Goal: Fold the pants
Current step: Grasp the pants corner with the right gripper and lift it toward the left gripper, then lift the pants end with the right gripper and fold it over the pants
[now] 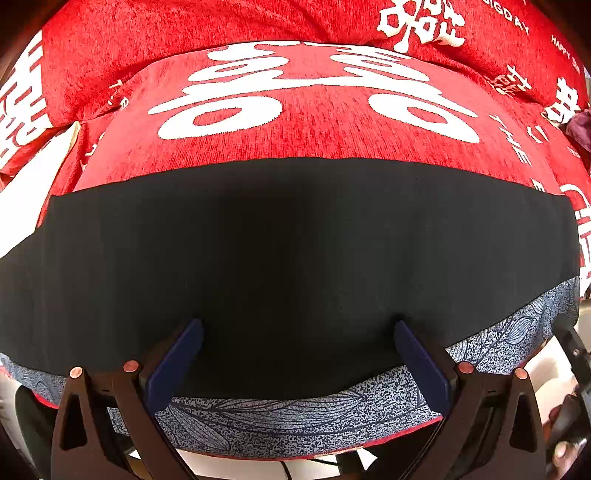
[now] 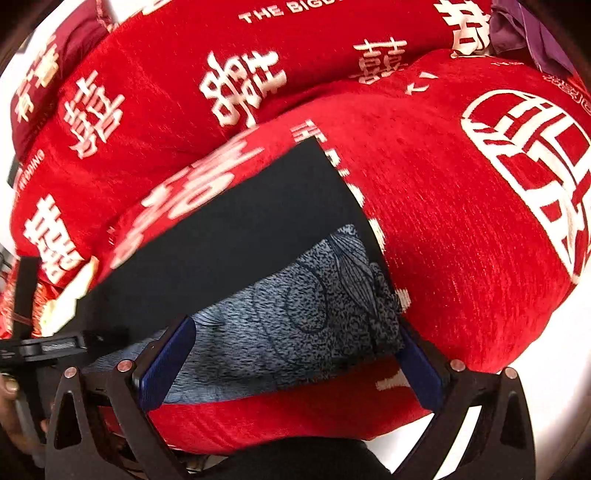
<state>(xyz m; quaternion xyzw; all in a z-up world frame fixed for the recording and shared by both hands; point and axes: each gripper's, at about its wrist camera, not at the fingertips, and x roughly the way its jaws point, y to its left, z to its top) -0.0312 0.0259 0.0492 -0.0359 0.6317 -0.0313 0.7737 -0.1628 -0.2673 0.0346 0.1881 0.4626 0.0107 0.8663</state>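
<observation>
My left gripper (image 1: 298,328) is spread wide with nothing between its blue pads (image 1: 177,354), hovering over the near edge of the pants (image 1: 295,251). They lie flat just ahead of it as a broad black band, with a patterned grey-blue cloth (image 1: 280,413) showing beneath along the edge nearest me; I cannot tell whether that is the pants' own lining or a separate piece.

My right gripper (image 2: 295,332) is also parted and empty, set over the patterned cloth (image 2: 314,302) where the black layer (image 2: 240,229) ends in a straight corner ahead and slightly left of it.

I judge the next fold needs both grippers to take the near edge together, catching every layer, so the black panel carries over squarely without dragging the cloth under it.

Everything rests on a red cover (image 2: 461,240) with white lettering, soft and humped, so the fabric may slide off the crown. A purple item (image 2: 524,33) sits far ahead to the right.
</observation>
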